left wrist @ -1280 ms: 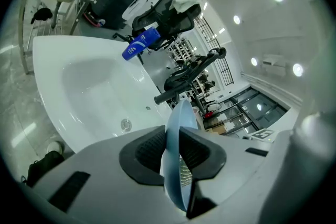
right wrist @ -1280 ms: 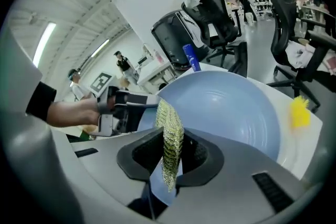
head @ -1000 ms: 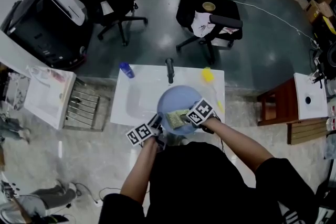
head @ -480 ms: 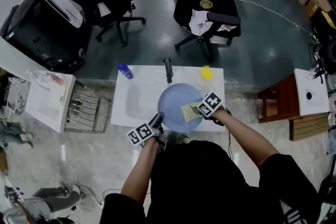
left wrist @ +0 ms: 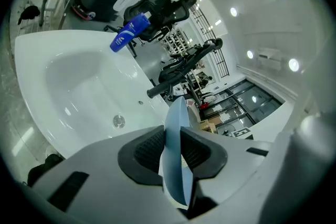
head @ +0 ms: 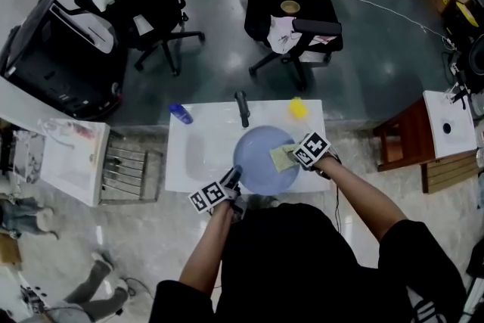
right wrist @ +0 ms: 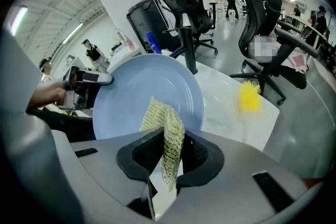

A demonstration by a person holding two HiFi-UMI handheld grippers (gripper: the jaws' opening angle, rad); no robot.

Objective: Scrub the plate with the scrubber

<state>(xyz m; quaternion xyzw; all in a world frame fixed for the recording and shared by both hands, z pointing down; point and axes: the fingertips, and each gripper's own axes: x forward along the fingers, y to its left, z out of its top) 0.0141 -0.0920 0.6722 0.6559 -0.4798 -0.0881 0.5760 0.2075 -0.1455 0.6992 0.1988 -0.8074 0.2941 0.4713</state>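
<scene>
A pale blue plate (head: pixel 257 155) stands over the white sink (head: pixel 193 155). My left gripper (head: pixel 233 178) grips its near left rim; in the left gripper view the plate's edge (left wrist: pixel 176 123) sits between the pads, and the jaws have just been opening a little. My right gripper (head: pixel 292 156) is shut on a yellow-green mesh scrubber (head: pixel 279 157), which lies on the plate's right side. In the right gripper view the scrubber (right wrist: pixel 165 126) hangs folded between the pads in front of the plate's face (right wrist: pixel 142 86).
A black faucet (head: pixel 242 108) stands at the sink's back edge, with a blue bottle (head: pixel 180 113) to its left and a yellow brush (head: pixel 298 108) to its right. A wire rack (head: pixel 128 174) is left of the sink. Office chairs stand beyond.
My right gripper has carried the scrubber from the plate's middle to its right side. My left gripper has stayed on the rim.
</scene>
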